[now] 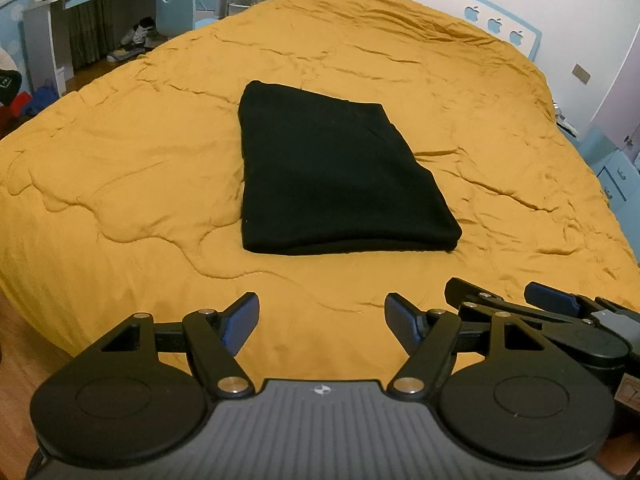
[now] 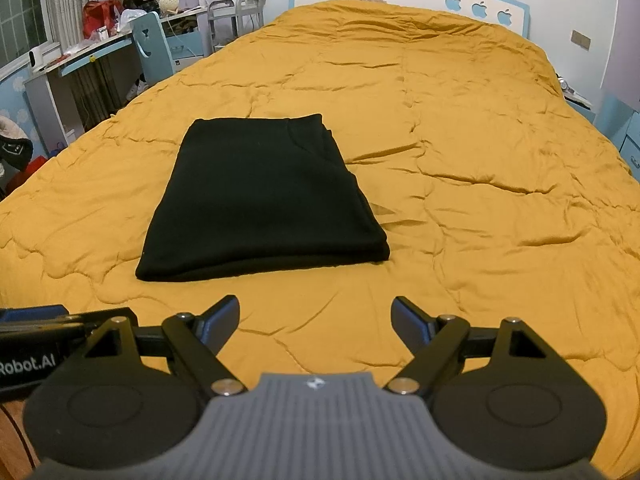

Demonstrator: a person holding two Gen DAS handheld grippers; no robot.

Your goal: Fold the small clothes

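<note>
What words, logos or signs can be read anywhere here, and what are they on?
"Robot.AI": on the side of the left tongs, cut off at the picture's edge.
Three apple-shaped cutouts, no lettering: on the headboard.
Sticker on the right tongs: too blurred to read.
Desk clutter: too small to read.

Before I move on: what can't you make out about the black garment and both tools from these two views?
- Black garment: underside and inner layers hidden by its top layer; type unclear, both views.
- Left tool: open; handle cut off by the frame's bottom edge.
- Right tool: open; handle likewise cut off.
</note>
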